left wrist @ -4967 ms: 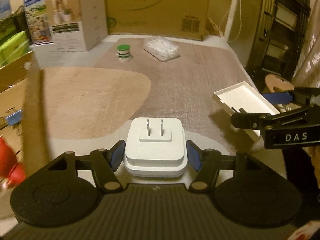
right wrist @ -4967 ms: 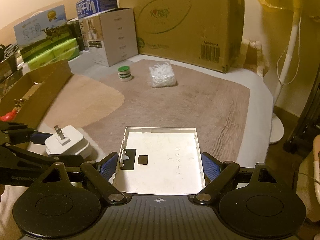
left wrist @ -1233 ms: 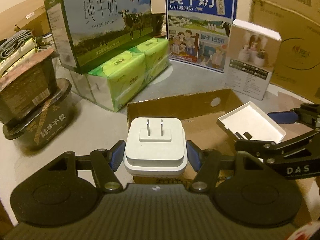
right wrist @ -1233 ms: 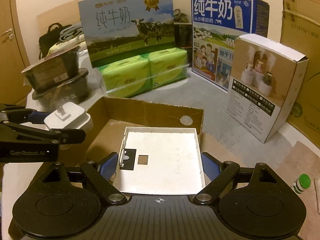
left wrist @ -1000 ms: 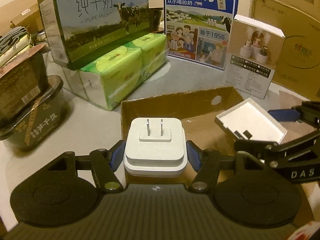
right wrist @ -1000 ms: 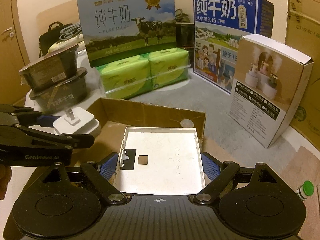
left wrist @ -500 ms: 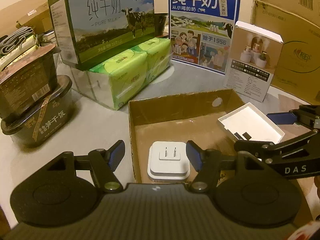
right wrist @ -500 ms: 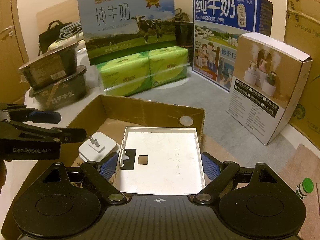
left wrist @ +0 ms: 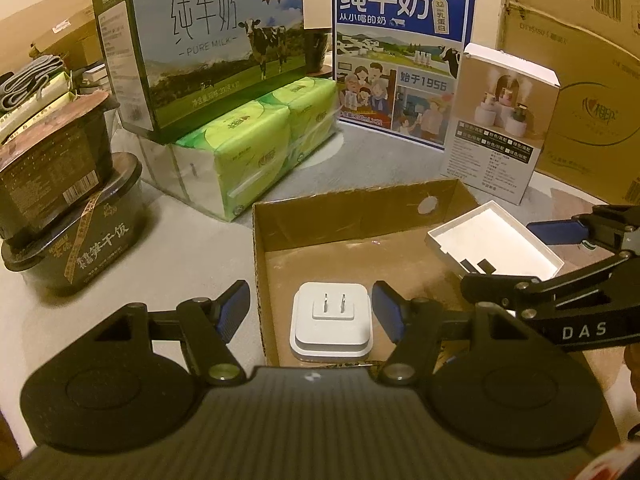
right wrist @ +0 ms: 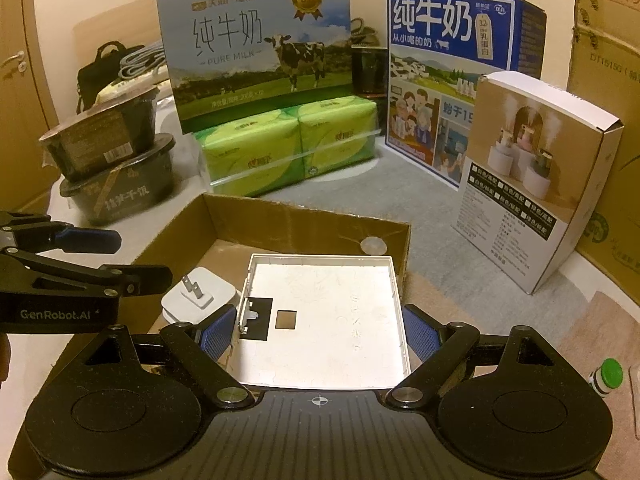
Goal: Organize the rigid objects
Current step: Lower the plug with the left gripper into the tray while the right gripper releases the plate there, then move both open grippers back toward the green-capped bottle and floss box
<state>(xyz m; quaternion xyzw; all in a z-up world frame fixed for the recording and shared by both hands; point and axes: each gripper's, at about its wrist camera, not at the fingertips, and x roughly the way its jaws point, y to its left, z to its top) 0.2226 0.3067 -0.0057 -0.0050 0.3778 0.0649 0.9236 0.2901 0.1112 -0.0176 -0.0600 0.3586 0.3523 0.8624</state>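
- The left gripper hangs over the near left corner of the cardboard tray, jaws spread and gripping nothing.
- A white plug adapter lies on the tray floor below those jaws, prongs pointing up, its sides clear of both blue pads.
- The right gripper clamps a shallow white square lid by its two side walls (open side up), holding it above the tray's right half.
- In the right wrist view the adapter sits just left of the lid.
- Behind the tray stand two milk cartons, green tissue packs and a humidifier box.
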